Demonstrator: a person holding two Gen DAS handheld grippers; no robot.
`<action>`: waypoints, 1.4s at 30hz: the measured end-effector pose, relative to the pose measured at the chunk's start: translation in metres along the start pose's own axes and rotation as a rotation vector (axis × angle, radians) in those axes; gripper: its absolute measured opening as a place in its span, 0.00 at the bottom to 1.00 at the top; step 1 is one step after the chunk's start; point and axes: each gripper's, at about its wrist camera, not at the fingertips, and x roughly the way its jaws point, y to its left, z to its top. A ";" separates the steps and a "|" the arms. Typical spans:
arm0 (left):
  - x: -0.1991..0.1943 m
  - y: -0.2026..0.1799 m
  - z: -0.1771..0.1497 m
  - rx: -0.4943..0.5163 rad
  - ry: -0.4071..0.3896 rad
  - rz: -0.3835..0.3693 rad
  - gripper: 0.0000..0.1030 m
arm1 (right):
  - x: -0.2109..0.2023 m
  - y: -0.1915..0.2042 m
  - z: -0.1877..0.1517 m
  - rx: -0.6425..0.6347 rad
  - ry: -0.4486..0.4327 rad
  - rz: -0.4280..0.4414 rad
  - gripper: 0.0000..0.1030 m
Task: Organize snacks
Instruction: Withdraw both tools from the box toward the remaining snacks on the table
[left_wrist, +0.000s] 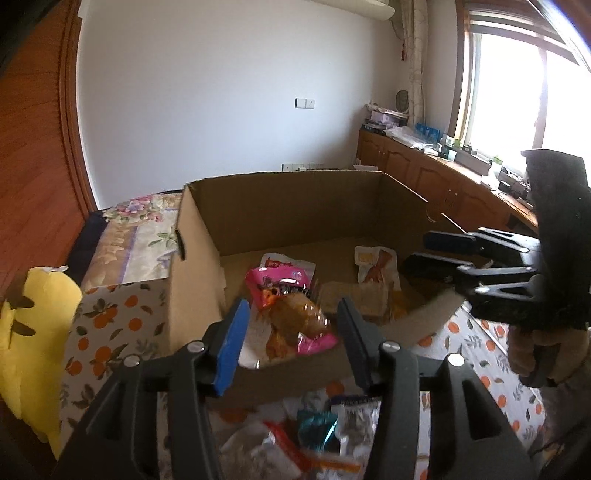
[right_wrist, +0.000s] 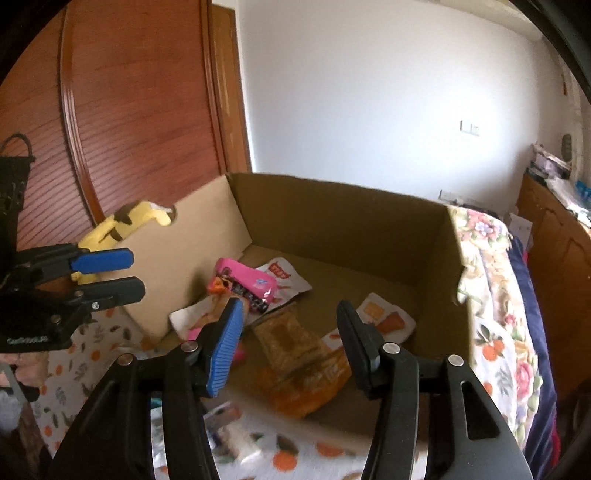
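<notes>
An open cardboard box (left_wrist: 199, 258) (right_wrist: 332, 206) sits on a bed with an orange-print cloth. Inside lie a pink snack packet (left_wrist: 284, 280) (right_wrist: 243, 280), a brown biscuit pack (left_wrist: 354, 295) (right_wrist: 291, 339), an orange packet (right_wrist: 306, 387) and a white packet (left_wrist: 376, 266) (right_wrist: 384, 317). My left gripper (left_wrist: 291, 332) is open and empty above the box's near edge. My right gripper (right_wrist: 291, 339) is open and empty over the box; it also shows at the right of the left wrist view (left_wrist: 436, 254). The left gripper shows at the left of the right wrist view (right_wrist: 125, 273).
Loose snack packets (left_wrist: 306, 435) (right_wrist: 229, 424) lie on the cloth in front of the box. A yellow plush toy (left_wrist: 33, 332) (right_wrist: 122, 225) lies left of the box. A wooden wardrobe (right_wrist: 129, 110) stands behind; wooden cabinets (left_wrist: 436, 177) run under the window.
</notes>
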 end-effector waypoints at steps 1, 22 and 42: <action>-0.005 0.000 -0.003 0.002 0.002 0.000 0.49 | -0.002 0.004 0.001 0.005 -0.001 0.000 0.54; -0.067 0.021 -0.074 0.004 0.037 0.044 0.54 | -0.057 0.086 -0.070 0.032 0.076 0.016 0.58; -0.064 0.041 -0.130 0.024 0.074 0.038 0.55 | -0.018 0.113 -0.127 0.247 0.174 0.082 0.61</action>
